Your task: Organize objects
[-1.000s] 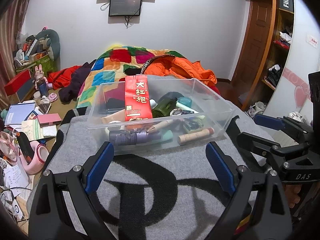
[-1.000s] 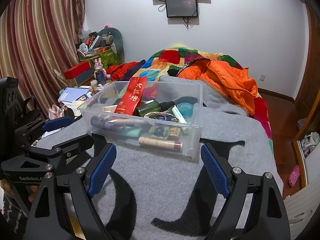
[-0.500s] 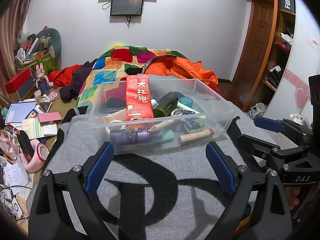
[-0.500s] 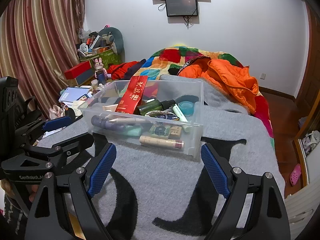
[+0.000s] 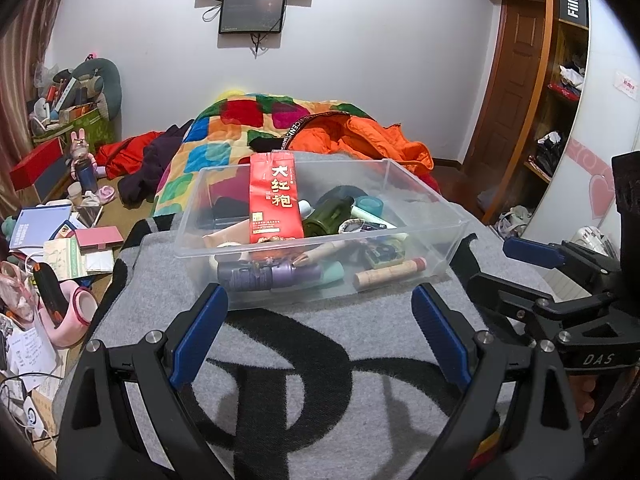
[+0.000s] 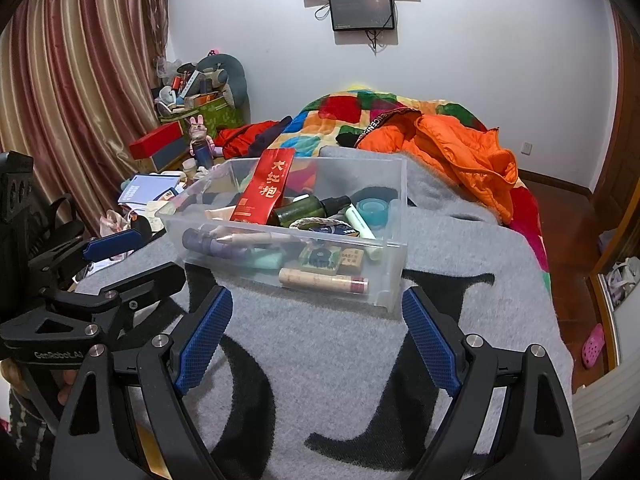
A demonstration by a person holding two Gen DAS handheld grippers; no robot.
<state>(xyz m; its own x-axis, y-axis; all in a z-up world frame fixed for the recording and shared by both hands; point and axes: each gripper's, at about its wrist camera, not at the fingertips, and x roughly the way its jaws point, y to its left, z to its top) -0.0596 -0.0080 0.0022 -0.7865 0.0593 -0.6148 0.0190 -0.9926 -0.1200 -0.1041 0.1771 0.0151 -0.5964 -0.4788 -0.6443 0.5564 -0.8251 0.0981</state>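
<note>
Upright, the red tea packet leans (slightly) in the clear bin.

Both wrist cameras looked down at twelve o'clock from near the clear box, which both views shared.

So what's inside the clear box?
The clear plastic box holds a red tea packet, dark green bottle, purple bottle and tan tube. Things underneath are covered.

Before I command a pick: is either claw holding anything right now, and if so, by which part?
Nothing is held. The left claw and right claw both stand open over the grey blanket, short of the clear bin.
</note>
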